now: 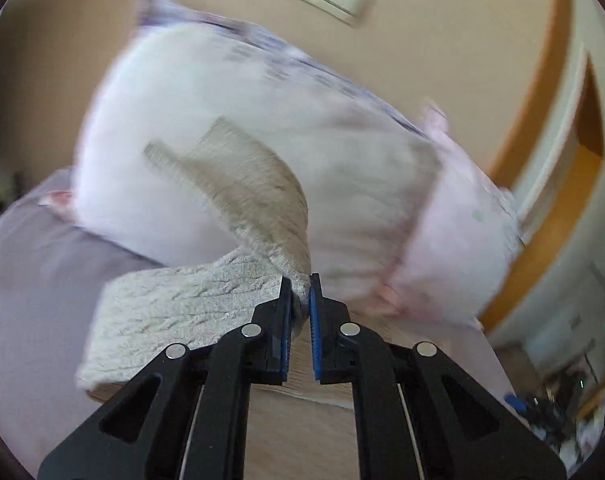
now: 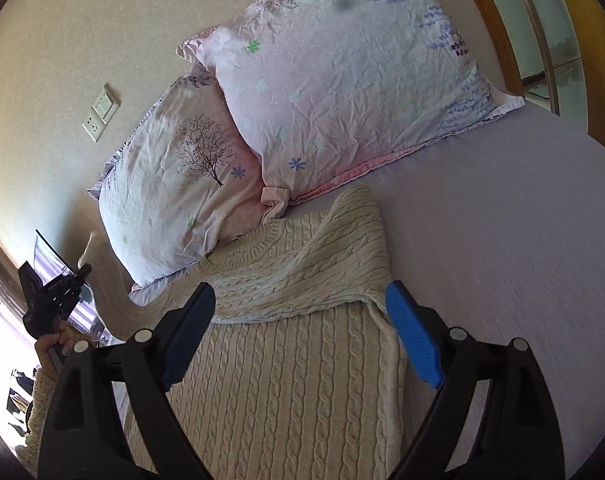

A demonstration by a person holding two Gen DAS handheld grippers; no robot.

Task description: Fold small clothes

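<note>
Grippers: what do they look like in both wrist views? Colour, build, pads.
The left gripper and the right gripper match: black plastic linkage arms with cut-out slots and round silver pivot pins. Blue ribbed pads line the finger tips. No cables or markings show.

Sweater (image 2: pixel 286 360): 1, cream cable-knit. Pillows: 2, tree print (image 2: pixel 182 184), floral print (image 2: pixel 342 80). Grippers: 2, left gripper (image 1: pixel 300 292), right gripper (image 2: pixel 300 316). Wall switch plate (image 2: pixel 101 113): 1.

Sweater (image 2: pixel 286 344) on bed (image 2: pixel 502 260); pillows (image 2: pixel 342 92) behind it.
</note>
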